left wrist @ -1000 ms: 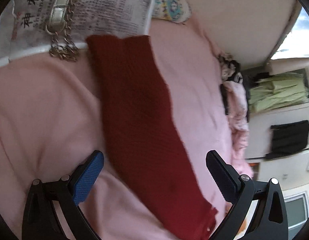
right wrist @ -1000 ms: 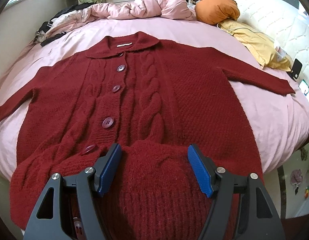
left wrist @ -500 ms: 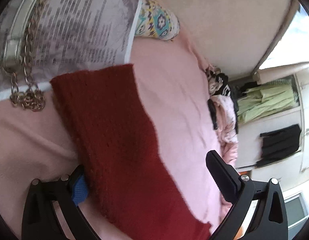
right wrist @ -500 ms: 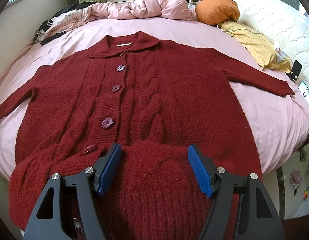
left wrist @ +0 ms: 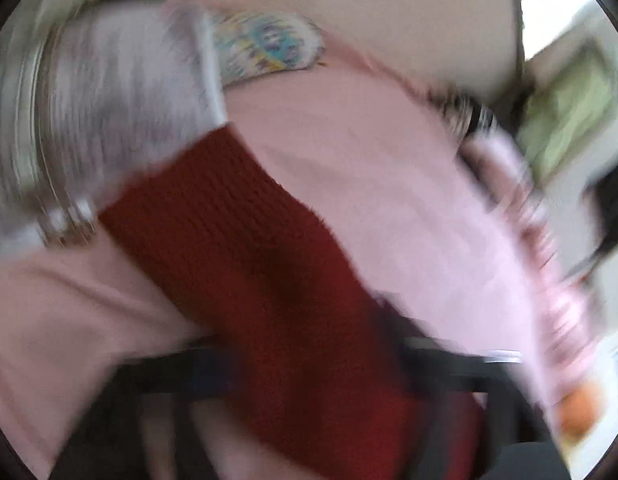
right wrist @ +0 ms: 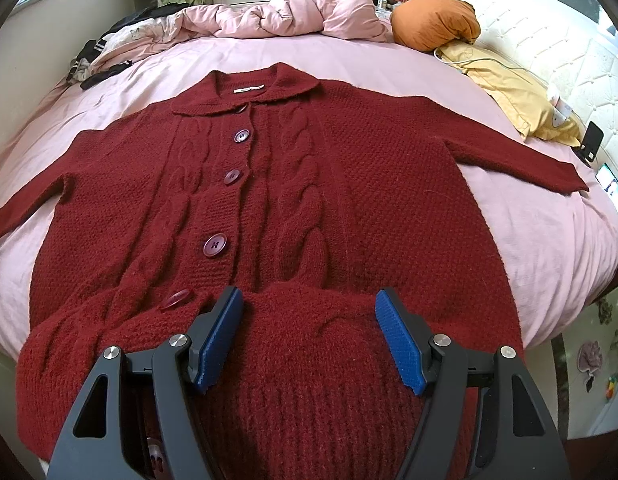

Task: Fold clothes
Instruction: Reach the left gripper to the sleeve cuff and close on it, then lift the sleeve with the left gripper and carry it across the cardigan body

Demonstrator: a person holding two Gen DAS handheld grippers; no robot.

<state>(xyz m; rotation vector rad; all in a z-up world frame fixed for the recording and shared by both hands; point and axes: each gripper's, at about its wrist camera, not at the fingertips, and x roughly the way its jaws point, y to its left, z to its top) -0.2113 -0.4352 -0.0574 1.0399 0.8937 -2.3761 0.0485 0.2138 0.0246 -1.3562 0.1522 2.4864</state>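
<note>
A dark red knit cardigan (right wrist: 309, 180) lies buttoned and face up on the pink bed sheet (right wrist: 529, 248), sleeves spread to both sides. The left wrist view is heavily blurred. In it the left sleeve (left wrist: 249, 240) runs down between the dark fingers of my left gripper (left wrist: 317, 364), whose jaws are closing on it. My right gripper (right wrist: 309, 336) hangs over the hem near the bed's edge. Its blue pads (right wrist: 219, 340) stand apart, with a hump of bunched knit between them.
A newspaper-print bag (left wrist: 109, 100) with a metal chain lies beyond the sleeve end, a patterned item (left wrist: 269, 44) behind it. At the bed's far end are a pink duvet (right wrist: 293, 12), an orange pillow (right wrist: 433, 20), a yellow pillow (right wrist: 509, 88) and dark clothes (right wrist: 97, 56).
My left gripper has swung and rolled over the sleeve, its wide jaws have come together around it, and its view is now smeared. The right gripper and the cardigan body have stayed still.
</note>
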